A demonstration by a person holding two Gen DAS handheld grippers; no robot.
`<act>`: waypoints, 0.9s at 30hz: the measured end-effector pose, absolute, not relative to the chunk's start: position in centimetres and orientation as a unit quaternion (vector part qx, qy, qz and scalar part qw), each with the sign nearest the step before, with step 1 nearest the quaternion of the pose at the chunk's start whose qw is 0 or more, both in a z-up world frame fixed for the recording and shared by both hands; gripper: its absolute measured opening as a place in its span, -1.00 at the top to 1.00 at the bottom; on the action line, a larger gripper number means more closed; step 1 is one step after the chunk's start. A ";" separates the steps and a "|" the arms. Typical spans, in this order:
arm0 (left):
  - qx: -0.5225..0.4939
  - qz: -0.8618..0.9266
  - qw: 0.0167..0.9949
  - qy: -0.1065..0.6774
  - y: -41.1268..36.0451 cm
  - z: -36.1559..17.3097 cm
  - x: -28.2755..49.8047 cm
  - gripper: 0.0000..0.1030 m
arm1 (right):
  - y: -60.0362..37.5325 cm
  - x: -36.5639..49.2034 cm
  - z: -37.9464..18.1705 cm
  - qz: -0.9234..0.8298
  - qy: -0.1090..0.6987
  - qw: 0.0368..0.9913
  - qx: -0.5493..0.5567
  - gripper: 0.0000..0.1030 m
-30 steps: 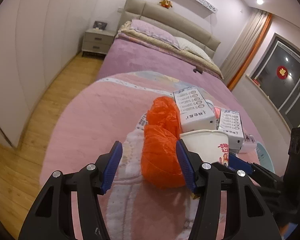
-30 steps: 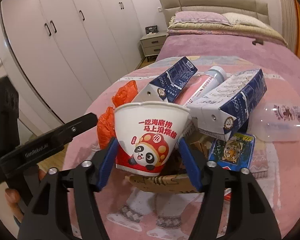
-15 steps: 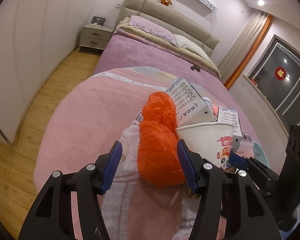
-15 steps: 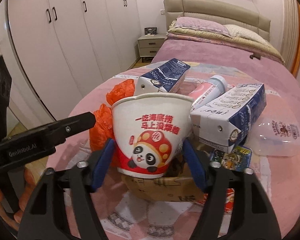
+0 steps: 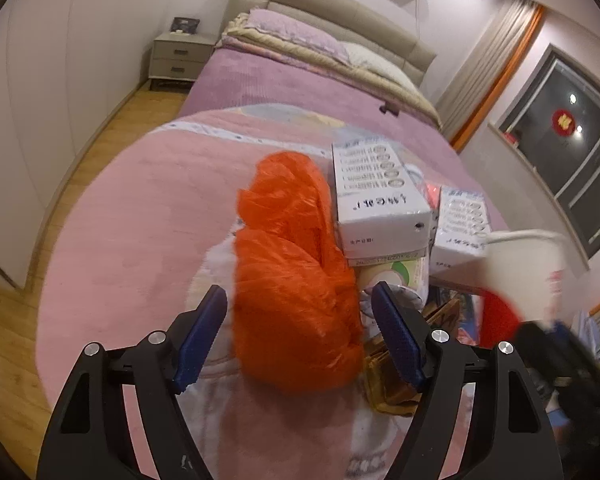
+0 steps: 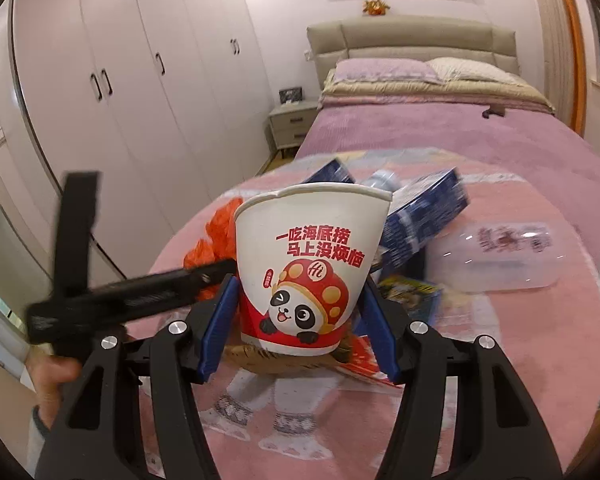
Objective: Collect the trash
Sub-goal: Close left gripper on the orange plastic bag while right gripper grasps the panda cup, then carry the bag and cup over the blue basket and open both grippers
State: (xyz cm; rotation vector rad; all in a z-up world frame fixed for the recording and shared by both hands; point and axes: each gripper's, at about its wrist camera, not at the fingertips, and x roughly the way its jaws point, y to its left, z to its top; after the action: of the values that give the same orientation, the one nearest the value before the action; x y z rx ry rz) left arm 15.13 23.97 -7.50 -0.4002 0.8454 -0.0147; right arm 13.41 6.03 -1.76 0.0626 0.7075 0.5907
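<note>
Right tool (image 6: 296,320) is closed on the paper cup (image 6: 312,264), held upright above the pink rug (image 6: 520,344). Left tool (image 5: 300,336) is spread wide around the orange plastic bag (image 5: 296,280), which lies on the rug left of the white carton (image 5: 376,200).

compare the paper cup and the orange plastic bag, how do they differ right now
The paper cup is rigid, white with a red panda print, upright, gripped by the right tongs. The orange plastic bag is soft, crumpled, plain, lying between the open left tongs, ungripped. Both are trash from one pile.

Black hand-held gripper (image 5: 298,336), blue pads (image 5: 198,340), silver screws.
</note>
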 end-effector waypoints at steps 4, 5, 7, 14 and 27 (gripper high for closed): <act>-0.167 0.022 0.894 0.416 23.1 -7.6 15.2 0.07 | 4.1 12.9 -0.8 0.280 0.331 0.900 0.043 -0.11; -0.166 0.024 0.896 0.411 23.0 -7.3 14.9 0.19 | 3.4 12.9 -0.6 0.277 0.329 0.901 0.048 -0.11; -0.160 0.041 0.900 0.404 22.9 -6.6 14.0 0.25 | 2.4 12.8 -0.3 0.271 0.325 0.905 0.052 -0.11; -0.149 0.048 0.926 0.342 21.7 -2.2 10.1 0.29 | -1.8 12.5 1.0 0.251 0.304 0.915 0.081 -0.11; -0.101 -0.106 0.937 0.316 8.0 1.5 12.7 0.29 | -13.2 13.0 1.8 0.147 0.283 0.939 0.132 -0.11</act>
State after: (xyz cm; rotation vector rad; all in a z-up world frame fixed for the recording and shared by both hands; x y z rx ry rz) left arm 12.66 8.04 1.55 -0.2054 0.6459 -0.2164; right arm 12.95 -13.21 1.82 0.2695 0.5776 0.3011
